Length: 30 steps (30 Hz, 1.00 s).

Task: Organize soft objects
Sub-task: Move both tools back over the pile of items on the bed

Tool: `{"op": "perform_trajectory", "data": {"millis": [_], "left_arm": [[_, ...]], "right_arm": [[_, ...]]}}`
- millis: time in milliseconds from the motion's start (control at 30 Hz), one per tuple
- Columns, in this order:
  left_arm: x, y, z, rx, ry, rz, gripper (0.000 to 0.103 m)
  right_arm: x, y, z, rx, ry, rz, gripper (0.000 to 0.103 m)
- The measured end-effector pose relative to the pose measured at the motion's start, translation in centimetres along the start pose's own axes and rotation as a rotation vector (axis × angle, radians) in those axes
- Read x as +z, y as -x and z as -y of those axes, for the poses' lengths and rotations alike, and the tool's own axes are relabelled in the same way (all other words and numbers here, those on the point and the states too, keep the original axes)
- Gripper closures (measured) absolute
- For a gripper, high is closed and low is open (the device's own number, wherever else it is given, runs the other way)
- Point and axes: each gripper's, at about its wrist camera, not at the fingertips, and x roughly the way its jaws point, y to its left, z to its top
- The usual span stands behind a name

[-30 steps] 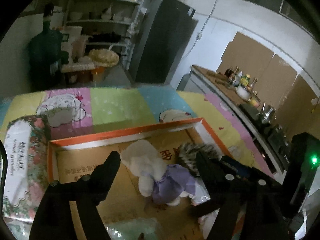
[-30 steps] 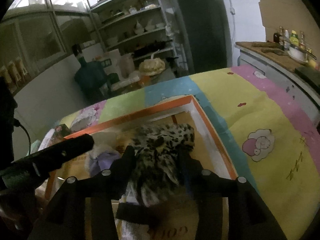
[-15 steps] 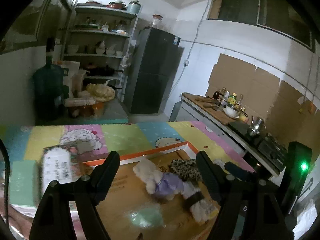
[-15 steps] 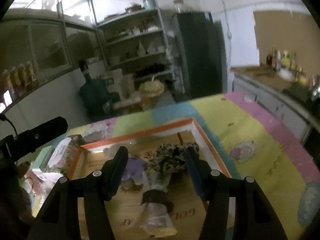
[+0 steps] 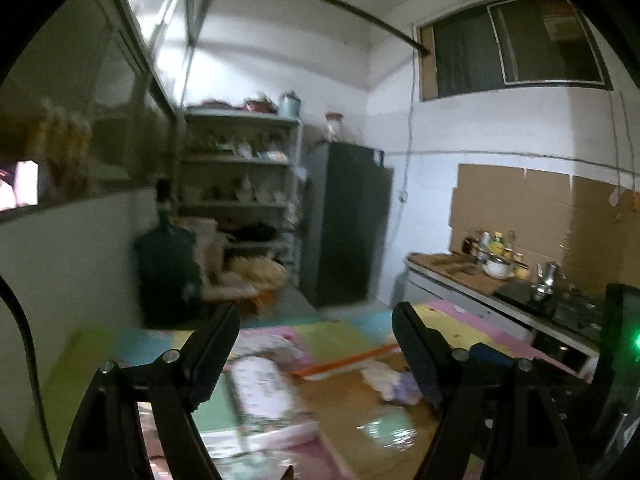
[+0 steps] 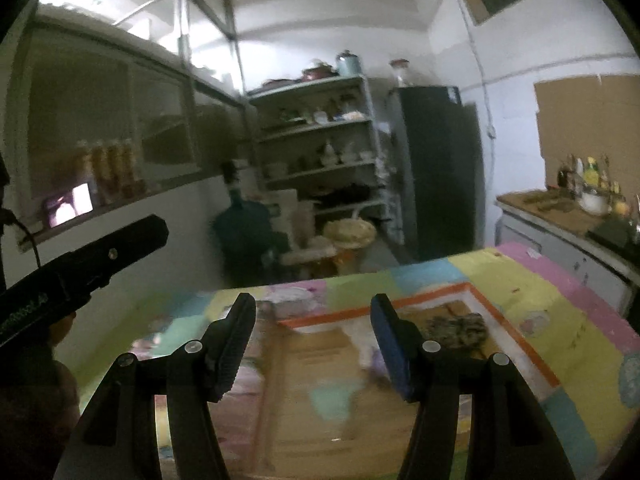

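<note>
An orange-rimmed cardboard box (image 6: pixel 520 332) lies on the colourful mat. Inside it lie a leopard-print soft item (image 6: pixel 458 326) and a white and purple plush toy (image 5: pixel 390 378). The box rim also shows in the left wrist view (image 5: pixel 344 362). My left gripper (image 5: pixel 316 360) is open and empty, raised well above the box. My right gripper (image 6: pixel 312 344) is open and empty, also raised above the box. Both views are blurred.
A floral packet (image 5: pixel 262 396) lies left of the box on the patchwork mat (image 6: pixel 580 320). A pale green item (image 6: pixel 332 396) lies in the box. Behind stand a shelf rack (image 6: pixel 320 148), a dark fridge (image 6: pixel 440 168), a water jug (image 5: pixel 166 268) and a kitchen counter (image 5: pixel 480 280).
Both grippers have lifted up and back from the box. The right gripper, earlier closed around the leopard-print item, is now open with the item lying in the box.
</note>
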Motion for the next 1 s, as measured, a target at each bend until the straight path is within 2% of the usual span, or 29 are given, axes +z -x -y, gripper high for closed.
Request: {"op": "perform_trajectory", "data": {"millis": [200, 433, 533, 767, 1000], "left_arm": [[-0.8, 4.2, -3.3, 0.071, -0.002, 0.056, 0.025], [-2.4, 7.5, -7.5, 0.118, 0.06, 0.091, 0.025], [-3.2, 8.2, -9.1, 0.164, 0.062, 0.083, 0.025], [-5.3, 8.9, -11.5, 0.216, 0.09, 0.035, 0.025], [-6.6, 9.0, -13.2, 0.236, 0.121, 0.001, 0.025]], "right_arm": [[-1.4, 0.7, -5.3, 0.046, 0.062, 0.01, 0.041], [-3.4, 1.3, -10.3, 0.107, 0.107, 0.006, 0.041], [-4.1, 1.4, -11.5, 0.131, 0.116, 0.001, 0.041], [-6.6, 0.5, -13.7, 0.155, 0.138, -0.051, 0.041], [-8.1, -0.1, -14.1, 0.158, 0.134, -0.103, 0.041]]}}
